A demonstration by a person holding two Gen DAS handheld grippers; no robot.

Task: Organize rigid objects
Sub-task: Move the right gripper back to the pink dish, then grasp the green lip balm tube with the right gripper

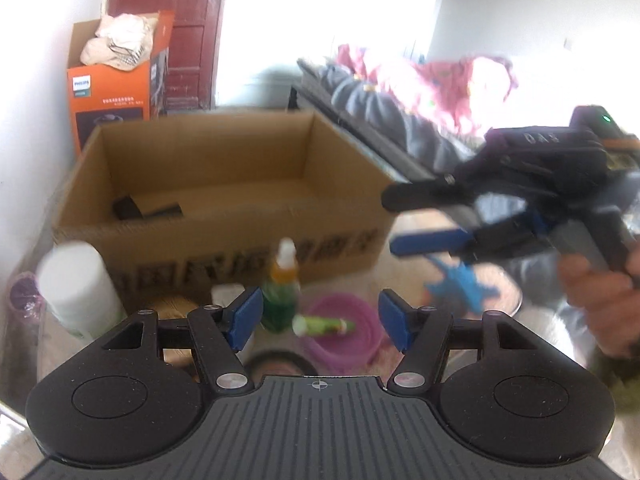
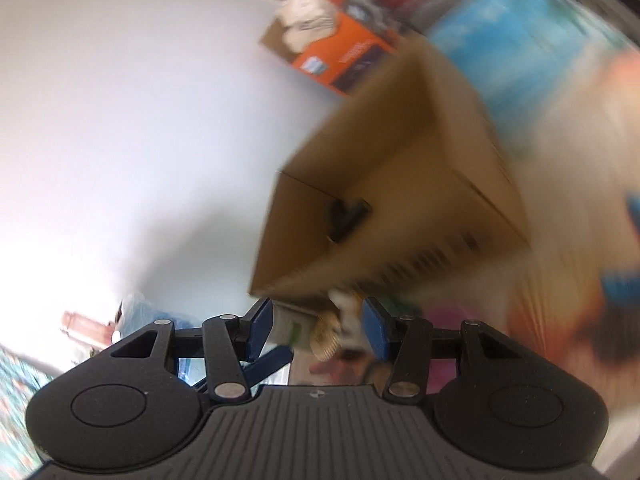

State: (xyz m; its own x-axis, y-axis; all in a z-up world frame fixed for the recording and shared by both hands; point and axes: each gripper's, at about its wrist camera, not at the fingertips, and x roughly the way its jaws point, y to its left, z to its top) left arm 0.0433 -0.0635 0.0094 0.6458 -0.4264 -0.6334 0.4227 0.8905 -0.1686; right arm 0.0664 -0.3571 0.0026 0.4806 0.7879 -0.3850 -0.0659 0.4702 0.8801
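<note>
An open cardboard box [image 1: 240, 236] stands ahead with one dark object [image 1: 136, 208] on its floor. In front of it sit a green bottle [image 1: 282, 292] with a white cap, a white cylinder [image 1: 76, 292], a pink bowl [image 1: 352, 344] with a green-and-white tube [image 1: 324, 325] across it, and a blue toy [image 1: 460, 284]. My left gripper [image 1: 320, 320] is open over the bottle and bowl, with nothing between its pads. My right gripper [image 1: 390, 220], held in a hand [image 1: 600, 300], hangs right of the box, open and holding nothing. The blurred right wrist view shows that gripper [image 2: 318, 328] facing the box [image 2: 400, 160] and dark object [image 2: 348, 216].
An orange appliance carton [image 1: 116, 92] stuffed with cloth stands behind the box against the white wall, beside a red door [image 1: 180, 32]. A bed piled with grey and pink clothing [image 1: 400, 92] runs along the right. A purple item [image 1: 24, 292] sits at the far left.
</note>
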